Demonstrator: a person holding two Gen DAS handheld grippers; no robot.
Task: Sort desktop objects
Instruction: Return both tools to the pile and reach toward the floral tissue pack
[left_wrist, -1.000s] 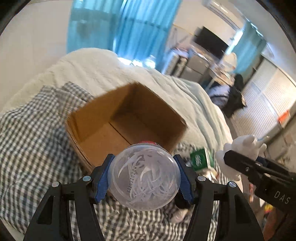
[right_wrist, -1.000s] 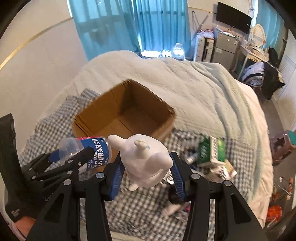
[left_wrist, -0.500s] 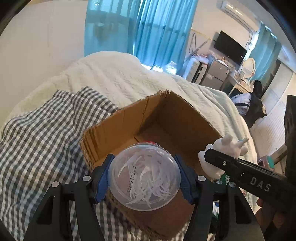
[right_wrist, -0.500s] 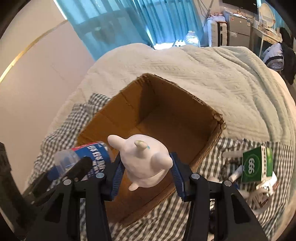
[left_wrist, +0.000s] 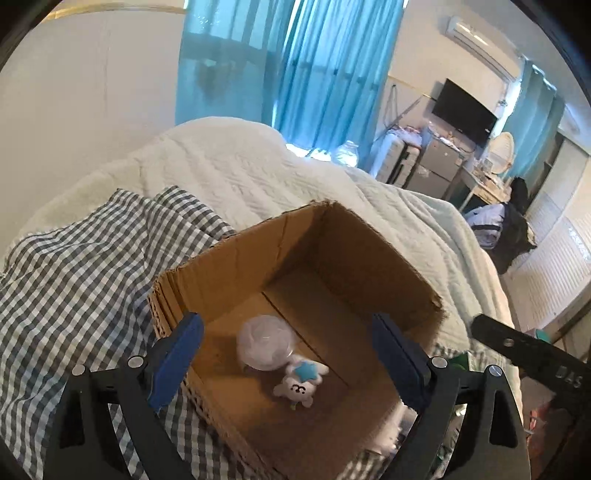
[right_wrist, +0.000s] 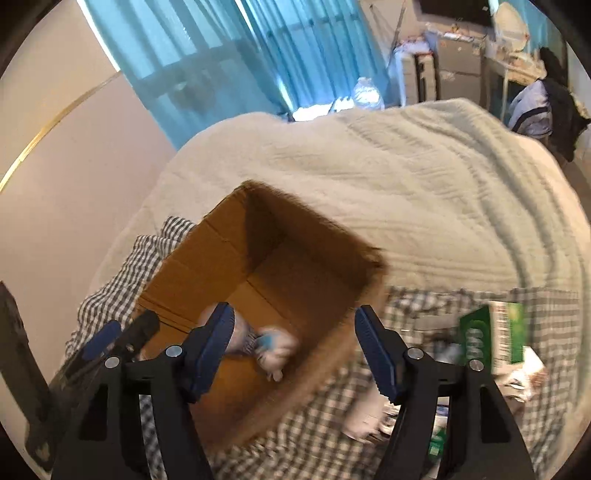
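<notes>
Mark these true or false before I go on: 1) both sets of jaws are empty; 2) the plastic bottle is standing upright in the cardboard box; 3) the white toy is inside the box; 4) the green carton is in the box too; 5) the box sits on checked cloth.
1) True. The left gripper and right gripper have just been opening, and nothing is between either set of jaws.
2) False. The clear plastic bottle lies on its side on the cardboard box floor.
3) True. The white toy figure lies in the box beside the bottle.
4) False. The green carton lies outside, on the checked cloth.
5) True.
</notes>
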